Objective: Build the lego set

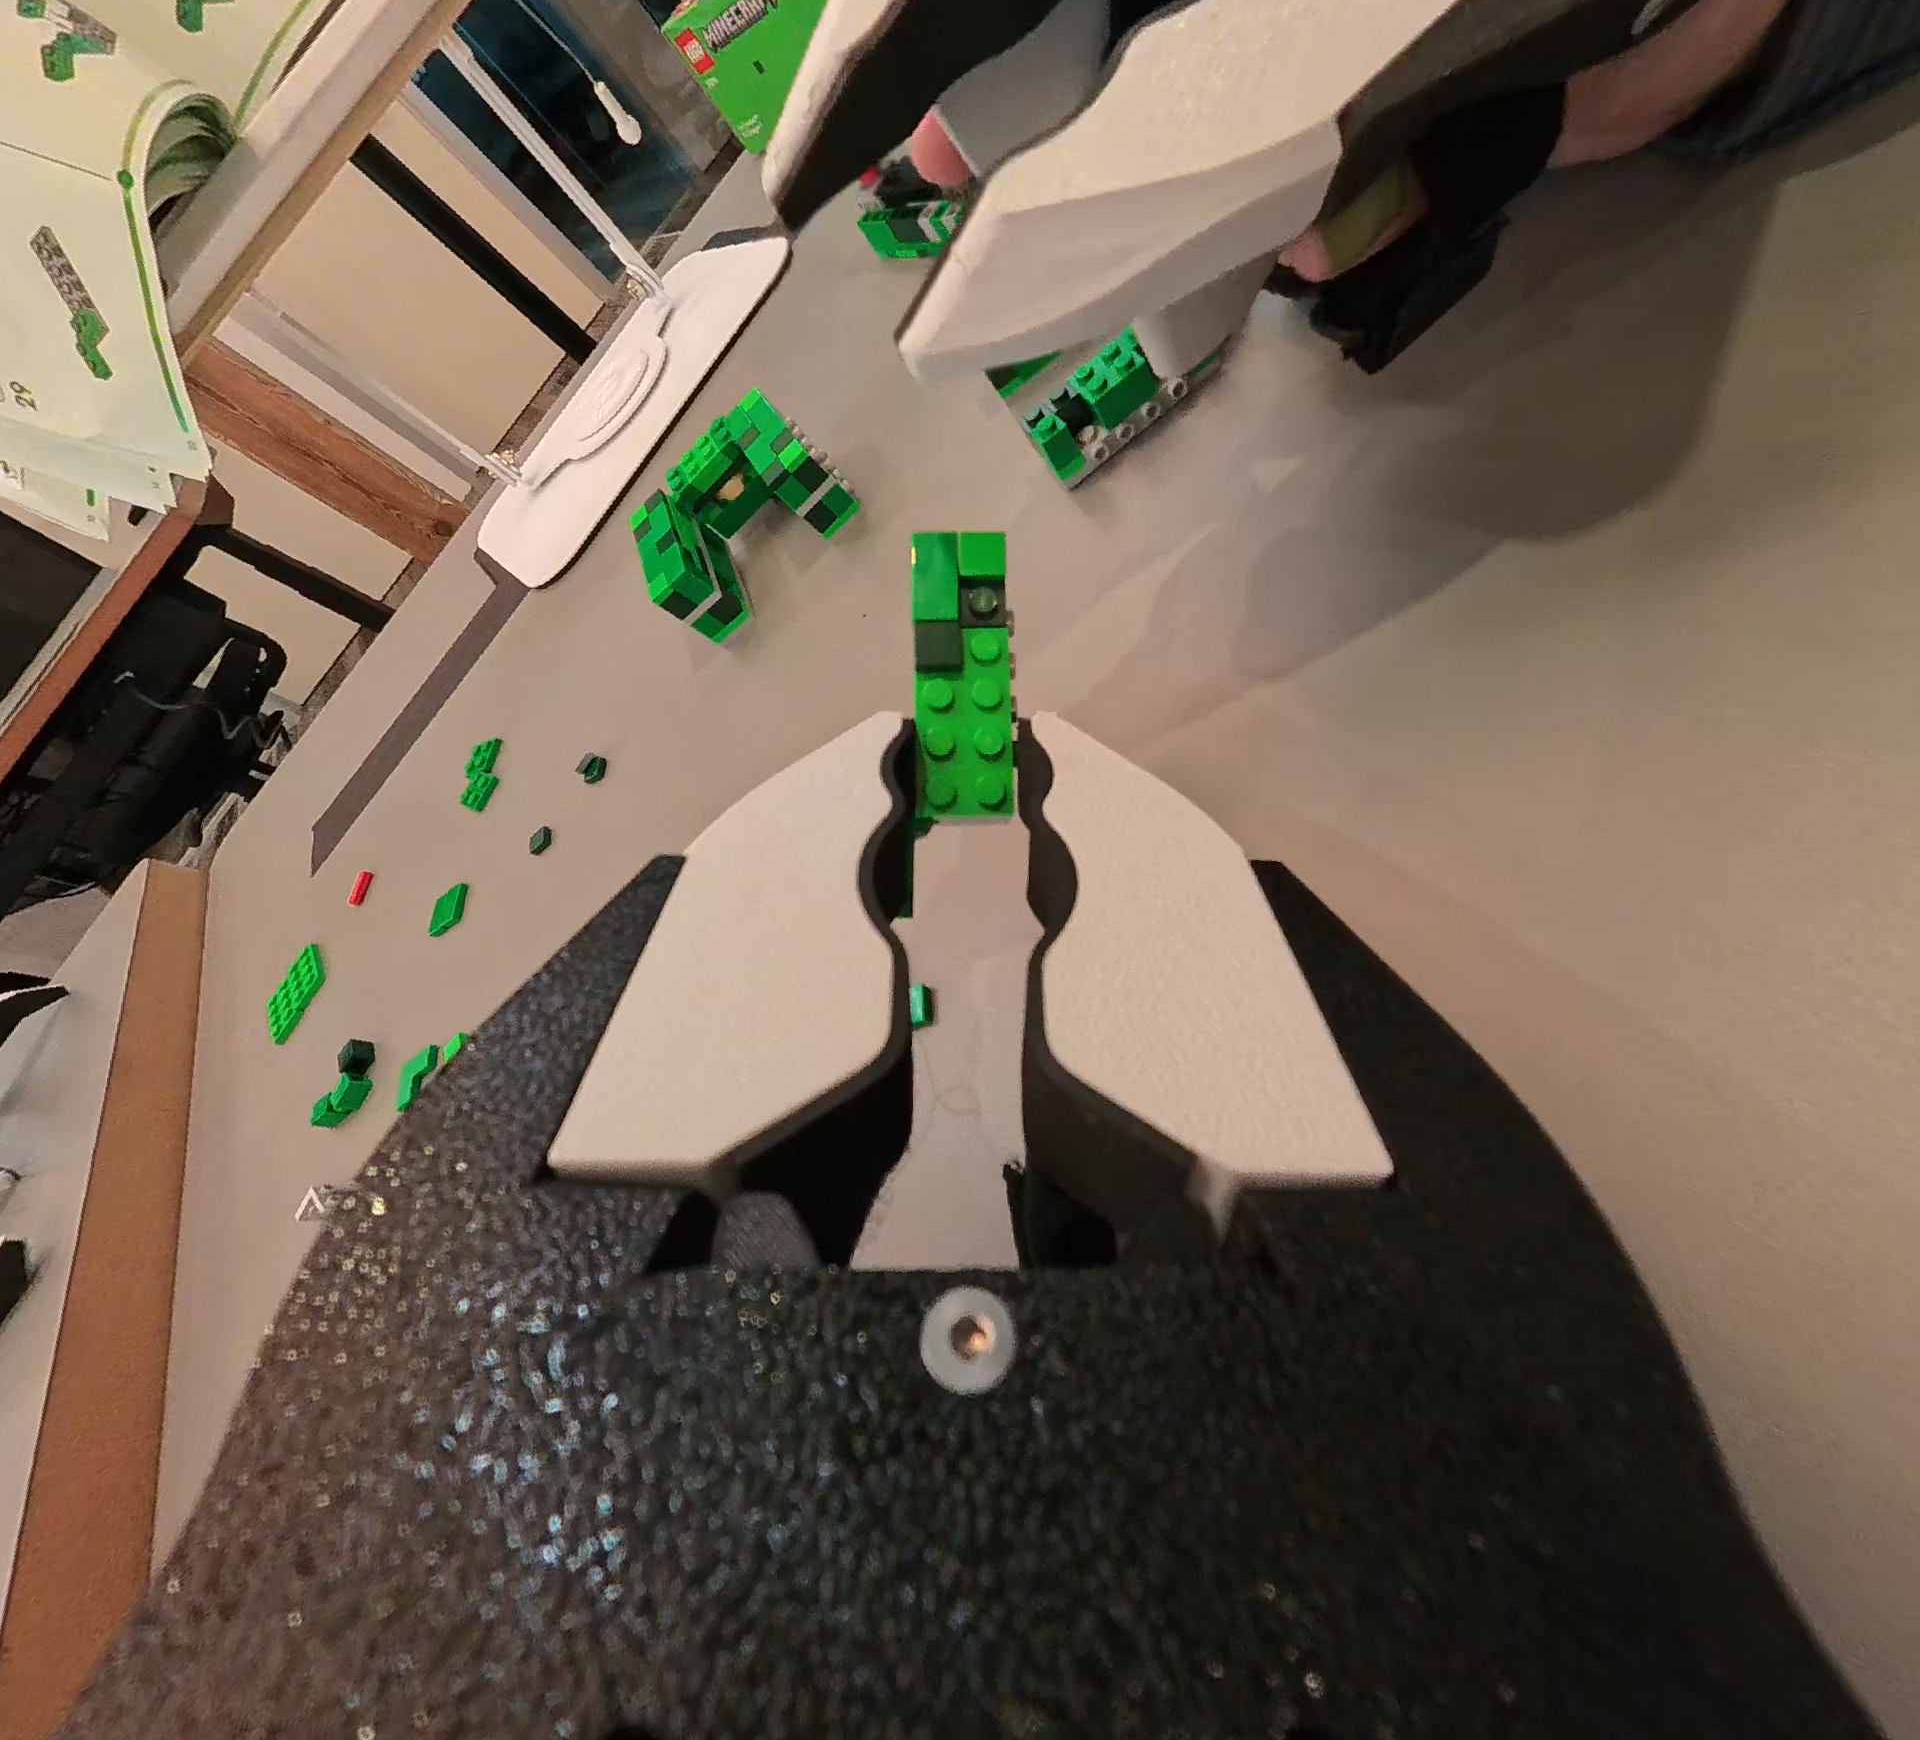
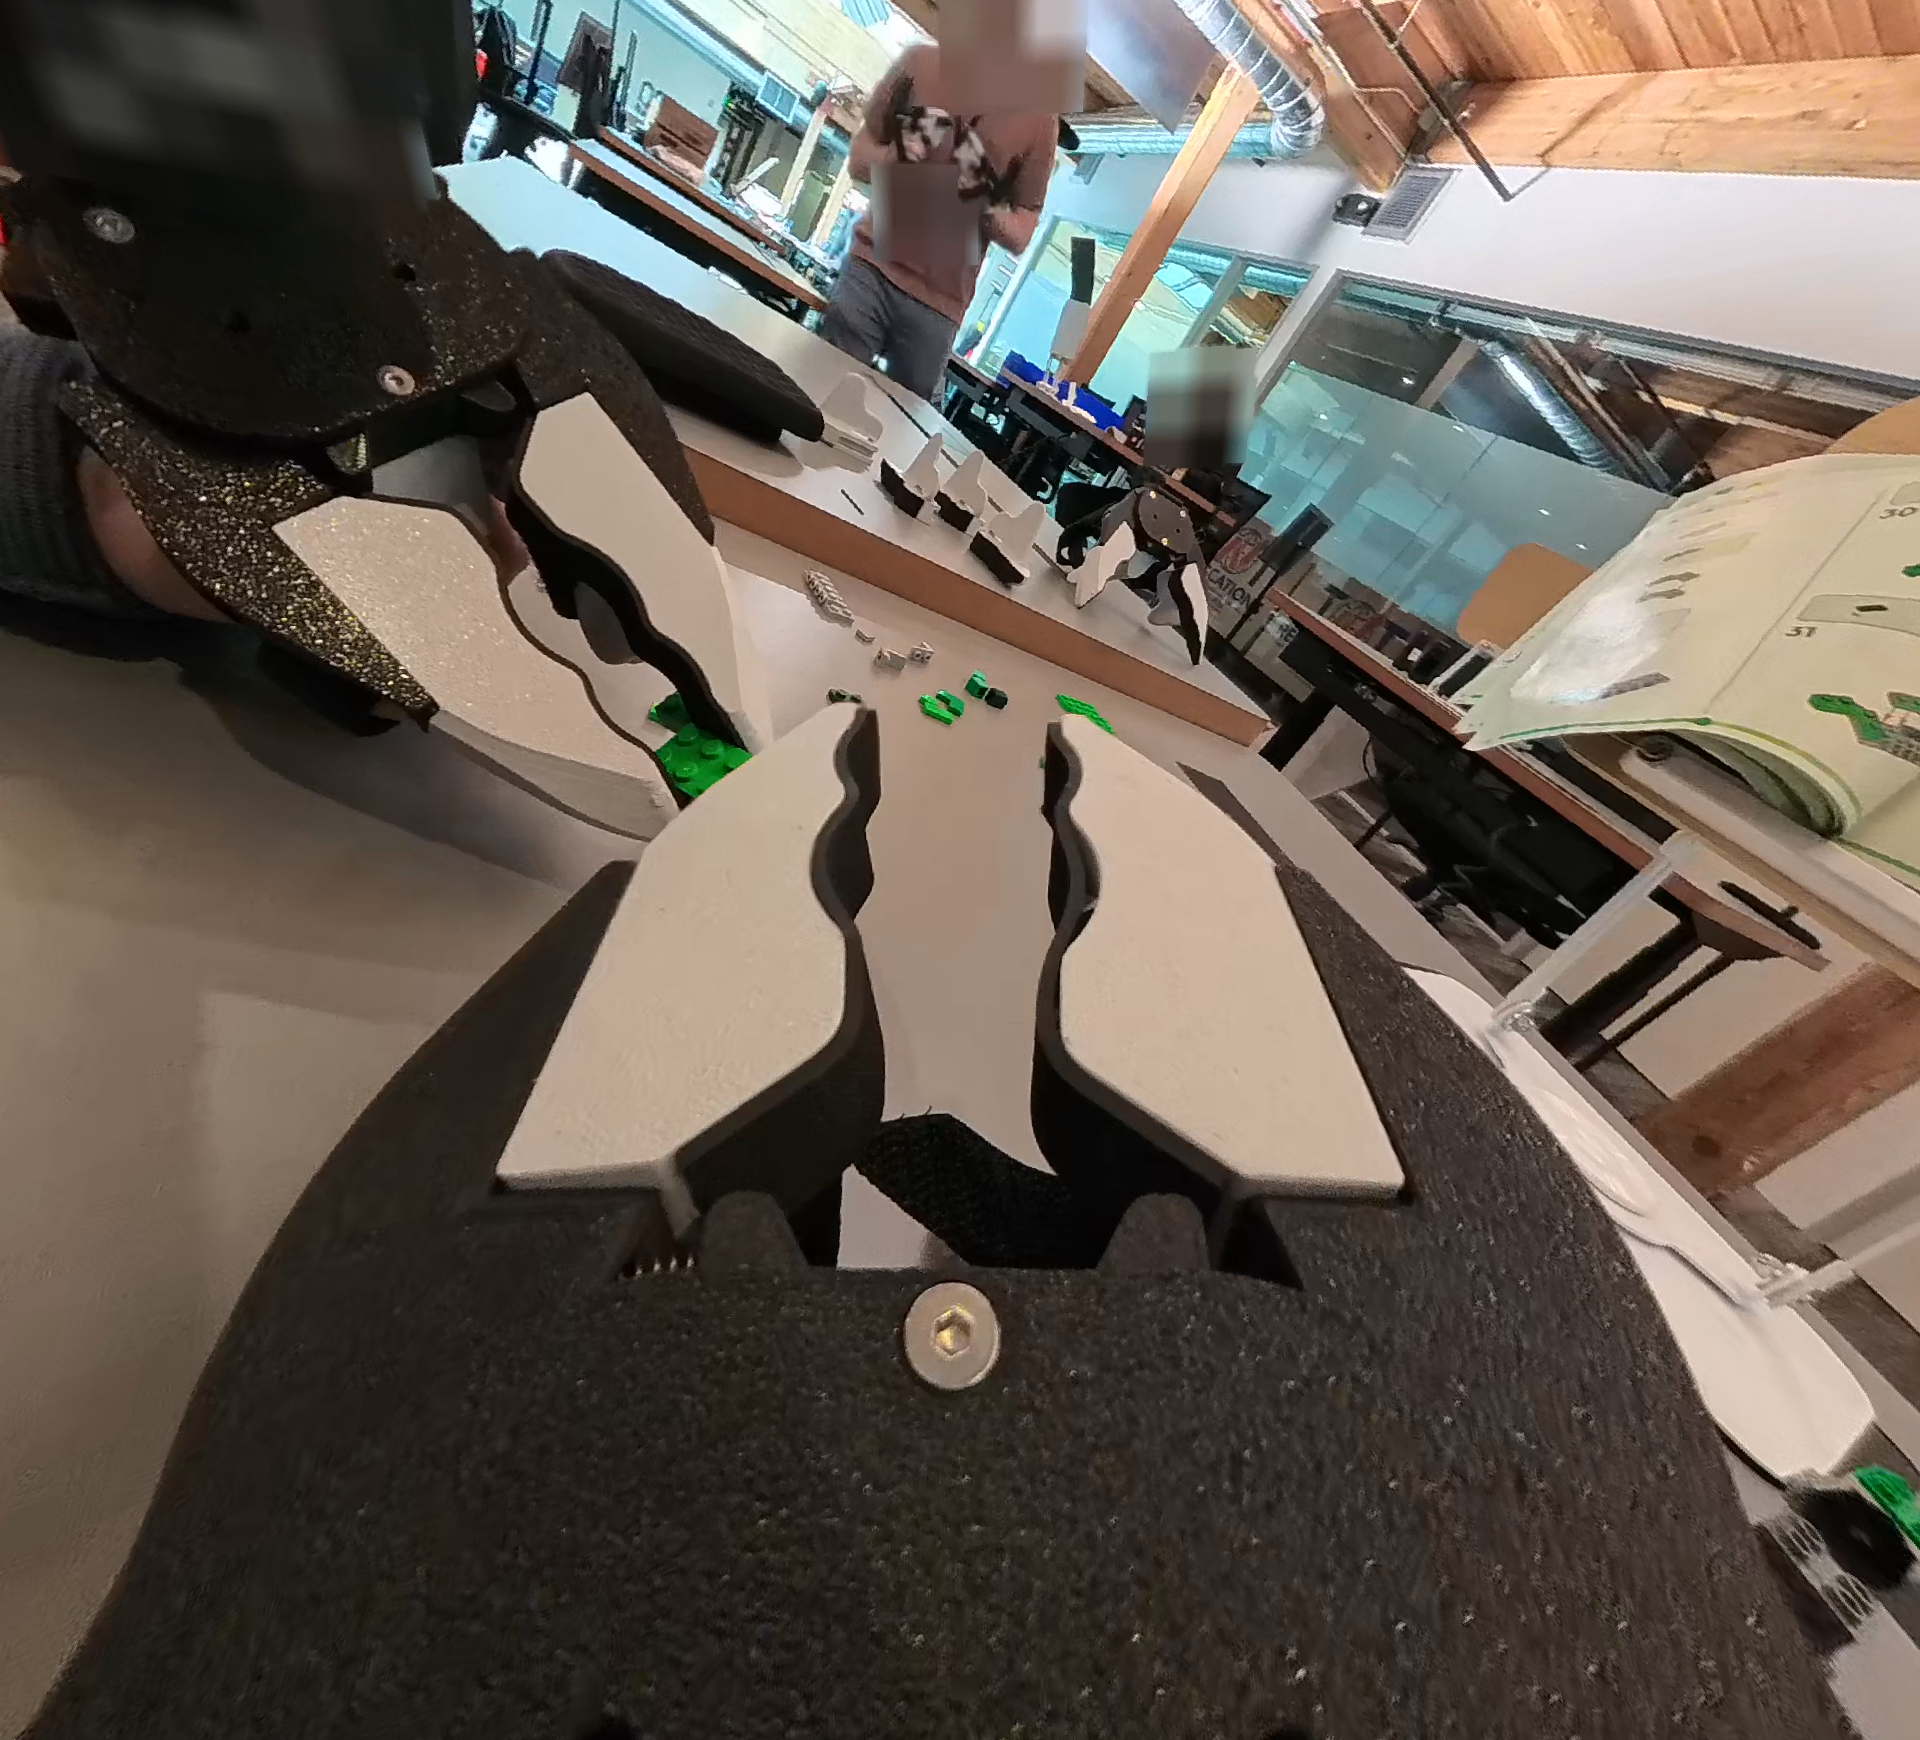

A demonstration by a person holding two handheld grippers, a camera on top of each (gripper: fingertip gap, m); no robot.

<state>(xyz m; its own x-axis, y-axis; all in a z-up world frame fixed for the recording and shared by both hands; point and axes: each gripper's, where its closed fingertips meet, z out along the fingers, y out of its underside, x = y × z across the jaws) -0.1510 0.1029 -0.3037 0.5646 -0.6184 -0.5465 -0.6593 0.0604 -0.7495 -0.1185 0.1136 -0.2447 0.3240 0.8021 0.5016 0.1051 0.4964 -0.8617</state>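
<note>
Right now, as I see it from my two grippers:

Left gripper (image 1: 966, 734): my two white fingers are clamped on the sides of a long green lego assembly (image 1: 961, 672); its studded near end sits between my fingertips and its far end sticks out forward over the table (image 1: 1455, 859).
Green lego assembly: two studs wide, bright green studded plates near me, smooth green tiles and one dark green tile farther out.
Right gripper (image 2: 961, 734): my fingers stand apart with nothing between them, and bare table shows through the gap; in the left wrist view it hangs above the far builds (image 1: 914, 236).
Arch-shaped build (image 1: 743, 511): green and dark green blocks, standing on the table beyond and left of the held assembly, apart from it.
Grey-based build (image 1: 1101, 417): green bricks on a grey base, partly under my right gripper's lower finger.
Small build (image 1: 904, 225): farther back, mostly hidden behind my right gripper; I cannot tell its shape.
Loose pieces (image 1: 296, 994): green plates, dark green bits and one small red piece (image 1: 362, 887), scattered at the left of the table.
Instruction booklet (image 1: 94, 132): open on a stand at the far left.
Green box (image 1: 764, 38): at the table's far edge.
Person (image 2: 945, 215): standing in the background of the right wrist view.
</note>
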